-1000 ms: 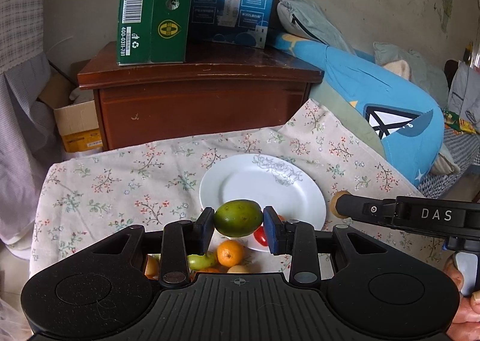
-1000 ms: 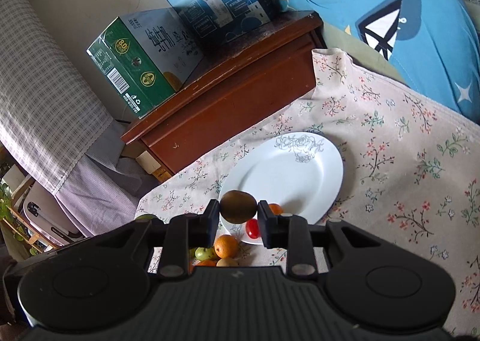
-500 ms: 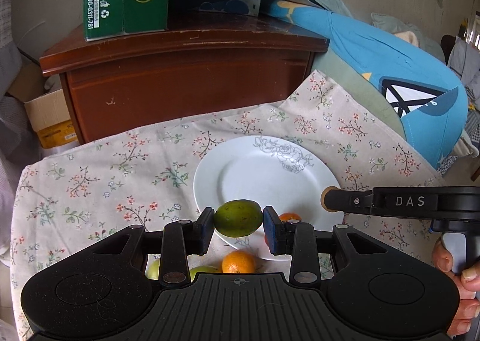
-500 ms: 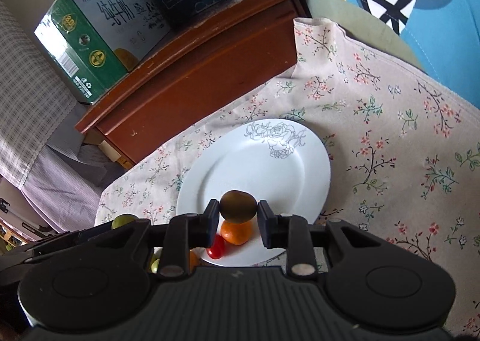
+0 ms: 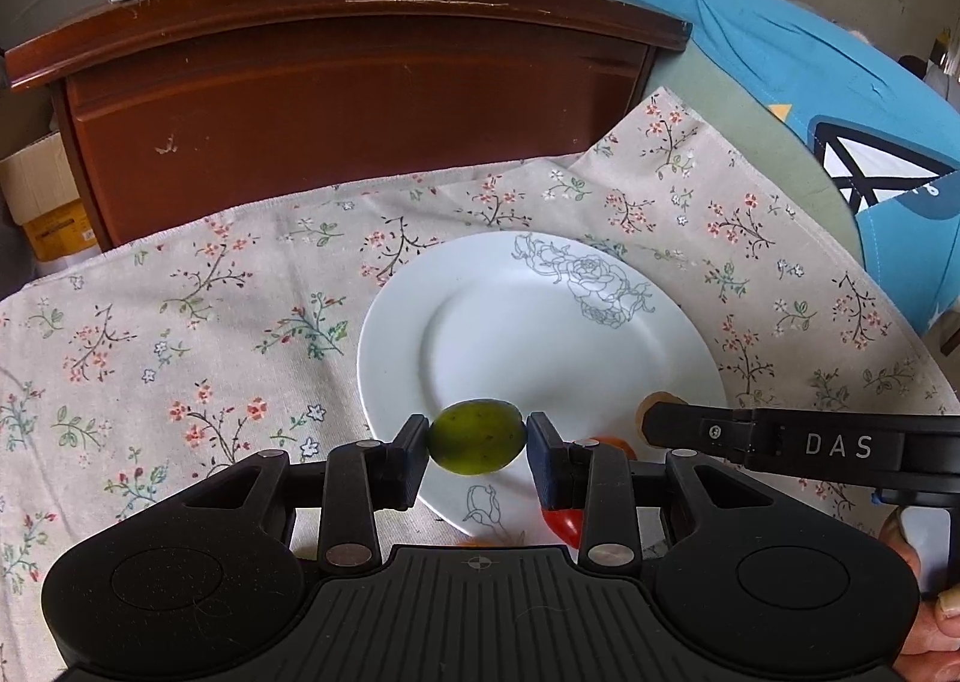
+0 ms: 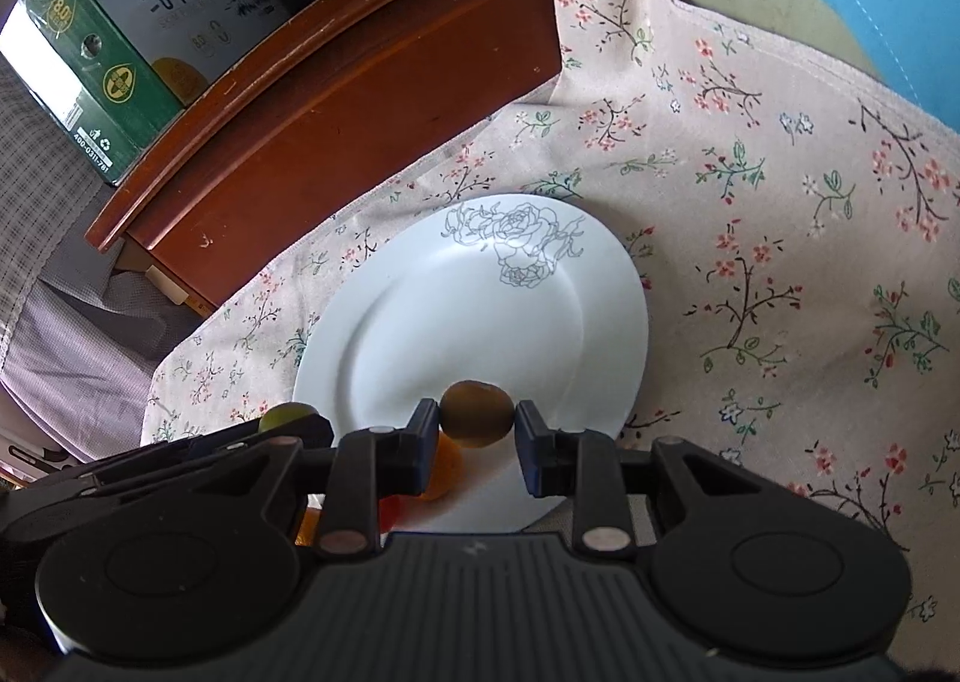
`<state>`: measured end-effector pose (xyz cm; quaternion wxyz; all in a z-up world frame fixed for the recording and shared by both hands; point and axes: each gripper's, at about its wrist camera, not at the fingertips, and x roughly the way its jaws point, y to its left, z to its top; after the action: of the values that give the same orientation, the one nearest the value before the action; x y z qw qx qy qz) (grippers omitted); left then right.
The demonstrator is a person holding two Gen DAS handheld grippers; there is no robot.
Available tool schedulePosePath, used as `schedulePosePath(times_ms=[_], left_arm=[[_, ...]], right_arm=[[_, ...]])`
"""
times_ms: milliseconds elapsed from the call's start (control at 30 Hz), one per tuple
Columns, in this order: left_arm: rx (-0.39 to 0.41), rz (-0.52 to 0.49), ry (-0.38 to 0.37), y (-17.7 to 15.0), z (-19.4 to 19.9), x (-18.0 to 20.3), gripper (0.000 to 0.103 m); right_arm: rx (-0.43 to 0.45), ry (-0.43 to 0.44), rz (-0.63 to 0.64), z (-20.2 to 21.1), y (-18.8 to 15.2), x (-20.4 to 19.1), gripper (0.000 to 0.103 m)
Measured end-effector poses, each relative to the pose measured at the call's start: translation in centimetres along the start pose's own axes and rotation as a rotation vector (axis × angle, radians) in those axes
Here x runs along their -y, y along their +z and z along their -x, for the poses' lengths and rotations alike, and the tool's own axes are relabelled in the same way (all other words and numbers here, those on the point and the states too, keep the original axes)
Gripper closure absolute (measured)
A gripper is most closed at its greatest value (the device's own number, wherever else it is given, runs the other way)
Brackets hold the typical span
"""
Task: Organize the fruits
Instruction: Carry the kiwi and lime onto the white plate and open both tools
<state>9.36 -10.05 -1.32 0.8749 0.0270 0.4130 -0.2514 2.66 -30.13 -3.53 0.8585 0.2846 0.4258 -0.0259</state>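
My left gripper point(image 5: 477, 445) is shut on a green round fruit point(image 5: 477, 436), held just above the near rim of the white plate point(image 5: 528, 334). My right gripper point(image 6: 477, 424) is shut on a brown kiwi point(image 6: 477, 412) over the same plate point(image 6: 456, 310). In the left wrist view the other gripper reaches in from the right, a bit of its kiwi point(image 5: 654, 403) showing at its tip. In the right wrist view the green fruit point(image 6: 288, 415) peeks out at the left. An orange point(image 6: 444, 472) and a red tomato point(image 5: 564, 523) lie at the plate's near rim.
The plate rests on a floral cloth point(image 5: 180, 322). Behind it stands a dark wooden cabinet point(image 5: 360, 81) carrying a green carton point(image 6: 102, 57) and a blue box. A blue cushion point(image 5: 840, 99) lies at the right. A hand point(image 5: 924, 622) grips the right tool.
Both grippers have come forward and down toward the plate, each still holding its fruit. The plate now looks larger and the loose fruits have slid under the grippers' bodies.
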Motion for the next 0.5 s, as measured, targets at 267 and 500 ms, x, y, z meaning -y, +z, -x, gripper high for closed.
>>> schedulePosePath(times_ms=[267,500], left_arm=[[0.051,0.031,0.005,1.3,0.9,0.1,0.034],[0.099,0.07,0.059,2.3,3.4,-1.0,0.014]], right_arm=[[0.045,0.012,-0.016,0.5,0.9,0.0,0.071],[0.076,0.027,0.039,1.5,0.9,-1.2,0.065]])
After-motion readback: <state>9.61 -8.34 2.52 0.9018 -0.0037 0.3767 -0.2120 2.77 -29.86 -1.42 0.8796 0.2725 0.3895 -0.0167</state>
